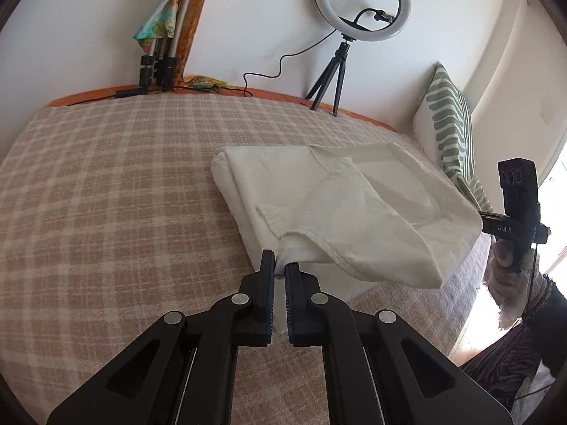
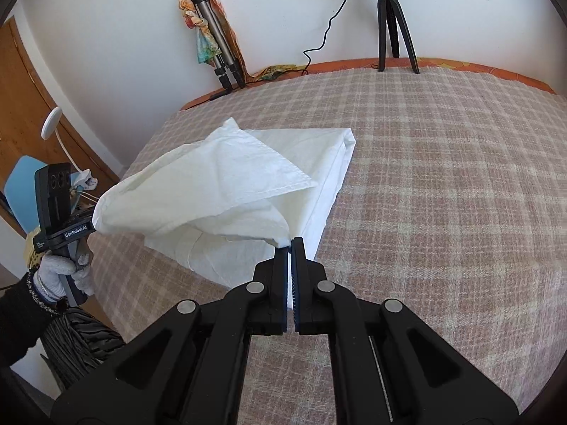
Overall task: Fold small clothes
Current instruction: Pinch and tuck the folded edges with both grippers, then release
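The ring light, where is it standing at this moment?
In the left wrist view the ring light stands on its small black tripod at the bed's far edge against the white wall, up and left of the striped pillow.

Our grippers (image 1: 280, 265) are black with silver rivets; our hand (image 2: 60, 274) wears a white glove, black sleeve.
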A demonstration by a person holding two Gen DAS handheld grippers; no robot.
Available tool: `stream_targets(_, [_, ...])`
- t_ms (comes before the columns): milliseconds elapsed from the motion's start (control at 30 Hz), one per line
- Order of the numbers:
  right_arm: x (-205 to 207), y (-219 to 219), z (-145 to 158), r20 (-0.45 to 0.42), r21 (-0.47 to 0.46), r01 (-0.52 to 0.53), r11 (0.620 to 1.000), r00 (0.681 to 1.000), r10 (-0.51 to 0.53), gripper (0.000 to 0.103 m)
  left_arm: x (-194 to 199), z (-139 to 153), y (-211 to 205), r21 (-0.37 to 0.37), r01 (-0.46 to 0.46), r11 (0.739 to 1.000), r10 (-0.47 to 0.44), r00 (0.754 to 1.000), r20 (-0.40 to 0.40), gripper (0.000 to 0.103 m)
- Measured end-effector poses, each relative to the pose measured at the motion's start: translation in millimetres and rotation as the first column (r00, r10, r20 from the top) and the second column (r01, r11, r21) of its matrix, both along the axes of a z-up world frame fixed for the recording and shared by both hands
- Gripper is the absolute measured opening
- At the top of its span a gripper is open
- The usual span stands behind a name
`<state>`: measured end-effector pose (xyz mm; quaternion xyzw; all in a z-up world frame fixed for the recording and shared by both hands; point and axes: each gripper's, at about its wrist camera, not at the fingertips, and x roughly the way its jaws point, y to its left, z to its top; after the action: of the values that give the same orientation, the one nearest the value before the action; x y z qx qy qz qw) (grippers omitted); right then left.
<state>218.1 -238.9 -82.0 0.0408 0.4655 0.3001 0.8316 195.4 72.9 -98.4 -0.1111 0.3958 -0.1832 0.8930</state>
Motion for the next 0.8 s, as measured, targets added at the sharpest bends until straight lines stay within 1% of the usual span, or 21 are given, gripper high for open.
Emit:
stream_targets(100, [-14, -9, -4, -0.009, -0.049, -0.007, 0.999, 1.0, 0.007, 0.003, -13, 1, 11, -0.013, -0.012, 1.0, 0.012, 1.0, -0.003, 0.004])
stream_targets(133, [-17, -15, -4, -0.019, -0.045, 0.005, 0.999, 1.0, -0.006, 0.003, -15, 1, 17, -0.039, -0.024, 0.999, 0.023, 1.0, -0.011, 0.004])
stream_targets(167, [-18, -22, -4, -0.033, -0.021, 0.021, 1.0, 0.999, -0.021, 0.003, -16, 2, 22, -0.071, -0.036, 0.997, 0.034, 0.999, -0.021, 0.007])
stream_targets(200, [-17, -28, -4, -0.044, 0.003, 0.038, 0.999, 0.998, -0.038, 0.003, -15, 2, 26, -0.101, -0.052, 0.994, 0.049, 0.998, -0.031, 0.012])
stream_targets(233, [-15, -33, -3, -0.059, 0.035, 0.062, 0.997, 0.996, -0.06, 0.004, -12, 2, 30, -0.137, -0.069, 0.988, 0.063, 0.997, -0.045, 0.015])
stream_targets(267, [-11, -38, -4, -0.083, 0.076, 0.086, 0.993, 0.993, -0.079, 0.011, -9, 2, 34, -0.177, -0.079, 0.981, 0.069, 0.996, -0.058, 0.02])
stream_targets(300, [-6, -40, -6, -0.109, 0.111, 0.104, 0.988, 0.99, -0.092, 0.03, -6, 0, 36, -0.222, -0.087, 0.971, 0.073, 0.995, -0.071, 0.022])
stream_targets(333, [-2, -42, -9, -0.137, 0.141, 0.126, 0.982, 0.985, -0.107, 0.042, -1, -2, 38, -0.261, -0.097, 0.96, 0.076, 0.993, -0.089, 0.024])
stream_targets(367, [2, -44, -12, -0.161, 0.172, 0.152, 0.973, 0.979, -0.125, 0.056, 4, -6, 40, -0.298, -0.108, 0.948, 0.076, 0.99, -0.117, 0.032])
stream_targets(400, [5, -43, -16, -0.18, 0.195, 0.166, 0.967, 0.975, -0.131, 0.057, 10, -11, 41, -0.332, -0.122, 0.935, 0.075, 0.986, -0.15, 0.035])
stream_targets(467, [12, -39, -24, -0.227, 0.228, 0.175, 0.958, 0.966, -0.123, 0.057, 19, -22, 44, -0.418, -0.15, 0.896, 0.069, 0.977, -0.203, 0.035])
stream_targets(500, [15, -33, -29, -0.246, 0.232, 0.174, 0.957, 0.962, -0.115, 0.057, 23, -27, 44, -0.456, -0.158, 0.876, 0.058, 0.973, -0.225, 0.033])
stream_targets(533, [17, -30, -32, -0.256, 0.231, 0.171, 0.958, 0.96, -0.11, 0.057, 25, -31, 43, -0.475, -0.167, 0.864, 0.054, 0.969, -0.242, 0.032])
stream_targets(567, [19, -24, -37, -0.263, 0.225, 0.162, 0.961, 0.959, -0.1, 0.057, 27, -33, 40, -0.473, -0.168, 0.865, 0.052, 0.967, -0.249, 0.027])
stream_targets(600, [20, -20, -40, -0.269, 0.219, 0.152, 0.964, 0.959, -0.09, 0.049, 28, -34, 36, -0.464, -0.16, 0.871, 0.043, 0.967, -0.252, 0.005])
stream_targets(633, [20, -14, -42, -0.273, 0.219, 0.139, 0.966, 0.959, -0.076, 0.038, 28, -34, 33, -0.452, -0.154, 0.879, 0.039, 0.967, -0.252, 0.003])
stream_targets(667, [20, -9, -45, -0.282, 0.222, 0.119, 0.968, 0.958, -0.053, 0.01, 28, -33, 30, -0.447, -0.149, 0.882, 0.04, 0.969, -0.244, 0.003])
stream_targets(700, [20, -5, -45, -0.284, 0.216, 0.107, 0.971, 0.958, -0.042, 0.007, 26, -29, 28, -0.448, -0.145, 0.882, 0.04, 0.971, -0.234, 0.004])
stream_targets(733, [18, -2, -41, -0.272, 0.203, 0.103, 0.974, 0.961, -0.045, 0.006, 25, -25, 27, -0.451, -0.143, 0.881, 0.043, 0.974, -0.224, 0.004])
stream_targets(800, [15, -3, -29, -0.245, 0.227, 0.083, 0.97, 0.969, -0.025, 0.005, 19, -18, 27, -0.448, -0.131, 0.884, 0.045, 0.979, -0.197, 0.004])
